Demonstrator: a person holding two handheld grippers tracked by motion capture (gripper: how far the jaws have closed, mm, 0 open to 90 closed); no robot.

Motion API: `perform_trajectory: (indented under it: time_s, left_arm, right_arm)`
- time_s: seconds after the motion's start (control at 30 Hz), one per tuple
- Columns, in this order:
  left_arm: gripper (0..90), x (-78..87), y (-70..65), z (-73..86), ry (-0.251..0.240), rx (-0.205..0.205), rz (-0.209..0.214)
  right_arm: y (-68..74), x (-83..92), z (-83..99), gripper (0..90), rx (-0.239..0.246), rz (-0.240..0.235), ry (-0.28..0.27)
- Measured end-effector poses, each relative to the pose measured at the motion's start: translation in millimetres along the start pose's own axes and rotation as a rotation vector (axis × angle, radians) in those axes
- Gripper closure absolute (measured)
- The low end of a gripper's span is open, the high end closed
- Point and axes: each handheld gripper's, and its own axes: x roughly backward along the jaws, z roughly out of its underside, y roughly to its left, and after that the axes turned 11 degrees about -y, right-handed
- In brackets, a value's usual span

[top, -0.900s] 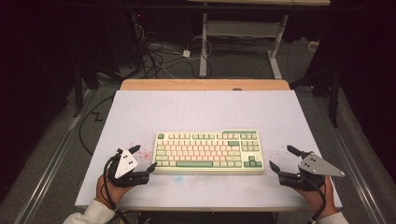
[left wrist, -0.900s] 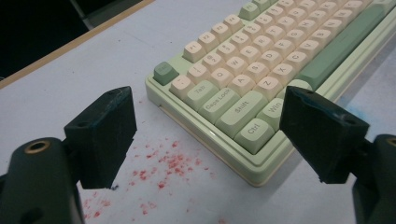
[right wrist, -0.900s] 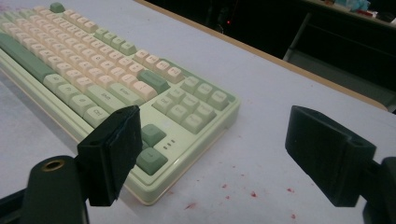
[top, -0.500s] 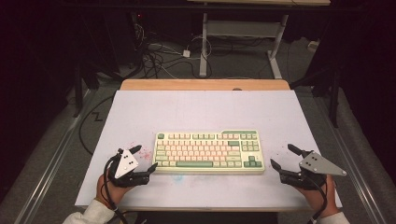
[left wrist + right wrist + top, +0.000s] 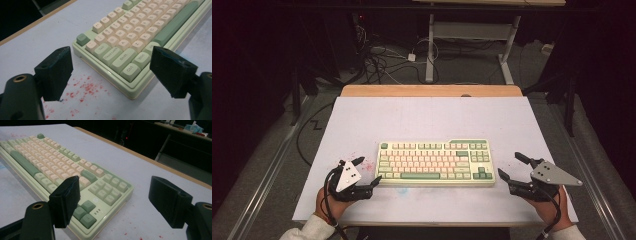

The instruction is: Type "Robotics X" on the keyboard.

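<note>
High view, keyboard: the keyboard (image 5: 435, 162) lies flat near the front middle of the white table (image 5: 432, 117), its long side along the table edge.
High view, grippers: the left gripper (image 5: 366, 171) waits just beside the left end of the keyboard, and the right gripper (image 5: 512, 165) near its right end. Both have the jaws spread and hold nothing. It seems the two ends are framed so that the board can be taken from both sides together.
High view, surroundings: red specks (image 5: 368, 165) mark the table near the left gripper. Behind the table are cables (image 5: 377, 62) on the floor and a desk frame (image 5: 472, 35), well apart from the work.
Left gripper view: the jaws stand wide, and the front left corner of the keyboard (image 5: 130, 72), with the Ctrl key, lies between and beyond them, not touched. The red specks (image 5: 82, 91) are flat stains and block nothing.
Right gripper view: the jaws are spread, empty. The right end of the keyboard (image 5: 100, 195), with the arrow keys, is just ahead of the left jaw. The path looks free.
</note>
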Motion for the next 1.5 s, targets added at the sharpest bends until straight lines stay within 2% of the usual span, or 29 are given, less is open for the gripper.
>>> perform_trajectory:
  time_s: [0.43,0.7,0.77,0.97,1.1,1.2,1.23,1.27,1.3,1.37,1.4,1.5]
  left_arm:
    - [17.7,1.6,0.1,0.8,-0.003,0.006,-0.001]
    - [17.6,0.5,-0.3,0.1,-0.009,0.019,0.008]
    - [17.7,0.1,-0.3,0.4,-0.003,0.035,0.011]
    - [17.6,-0.6,0.6,0.3,-0.008,0.024,0.011]
    - [17.7,-0.7,0.8,0.5,-0.004,0.024,0.009]
    - [17.7,-0.5,0.3,1.0,0.004,0.039,0.012]
    - [17.7,-0.8,1.0,0.9,-0.002,0.028,0.011]
    - [17.7,-1.1,1.2,1.0,-0.001,0.028,0.011]
    - [17.7,-1.5,0.6,1.3,0.01,0.04,0.014]
    - [17.7,-2.4,1.5,1.2,0.005,0.029,0.013]
    - [17.7,-2.6,1.0,1.5,0.012,0.045,0.017]
    - [17.7,-4.0,1.4,0.9,0.012,0.047,0.021]
  right_arm:
    - [6.4,-14.2,-12.2,28.6,0.017,-0.04,0.001]
    - [12.5,-26.5,-13.0,33.1,0.02,-0.063,0.039]
    - [13.7,-30.5,-12.9,33.1,0.02,-0.067,0.052]
    - [14.3,-36.0,-12.8,34.9,0.011,-0.071,0.067]
    - [16.3,-39.9,-12.8,41.8,0.014,-0.083,0.074]
    - [19.9,-48.7,-11.3,61.0,0.01,-0.11,0.102]
    - [20.4,-50.4,-10.8,67.0,0.006,-0.12,0.106]
    - [21.3,-52.6,-10.2,70.9,0.004,-0.135,0.114]
    - [21.3,-52.6,-10.2,70.9,0.004,-0.135,0.114]
    - [23.9,-59.0,-10.1,83.3,0.007,-0.171,0.132]
    - [25.1,-61.2,-10.4,86.1,0.004,-0.178,0.138]
    - [27.7,-66.5,-10.5,90.0,0.007,-0.195,0.152]
